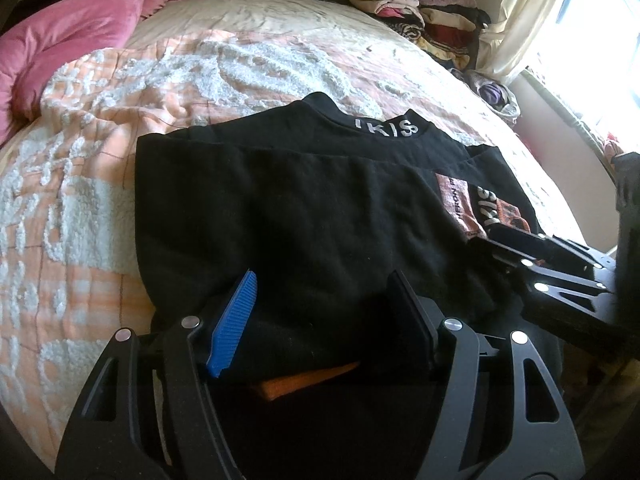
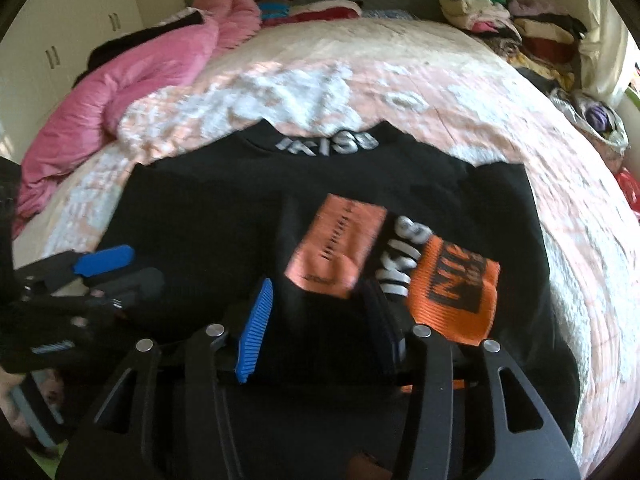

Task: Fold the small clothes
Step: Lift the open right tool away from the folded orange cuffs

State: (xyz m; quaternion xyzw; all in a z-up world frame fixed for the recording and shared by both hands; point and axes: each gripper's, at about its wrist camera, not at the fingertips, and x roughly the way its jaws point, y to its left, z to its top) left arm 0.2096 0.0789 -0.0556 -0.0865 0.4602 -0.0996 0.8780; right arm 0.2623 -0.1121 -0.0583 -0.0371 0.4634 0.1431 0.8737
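Observation:
A black top [image 1: 304, 200] with white collar lettering and orange printed patches lies on the bed, its sides folded in; it also shows in the right wrist view [image 2: 224, 216]. My left gripper [image 1: 324, 308] is open, its fingers astride the garment's near left hem, with an orange lining showing below. My right gripper [image 2: 320, 320] is open over the near right hem beside the orange patches [image 2: 452, 292]. Each gripper shows in the other's view: the right gripper [image 1: 520, 252], the left gripper [image 2: 116, 268].
The bed has a peach and white tufted cover [image 1: 180, 76]. A pink quilt [image 1: 60, 40] lies at the far left. Stacks of folded clothes [image 1: 420, 8] sit at the far right by a curtain and window. White cupboards [image 2: 60, 40] stand at the left.

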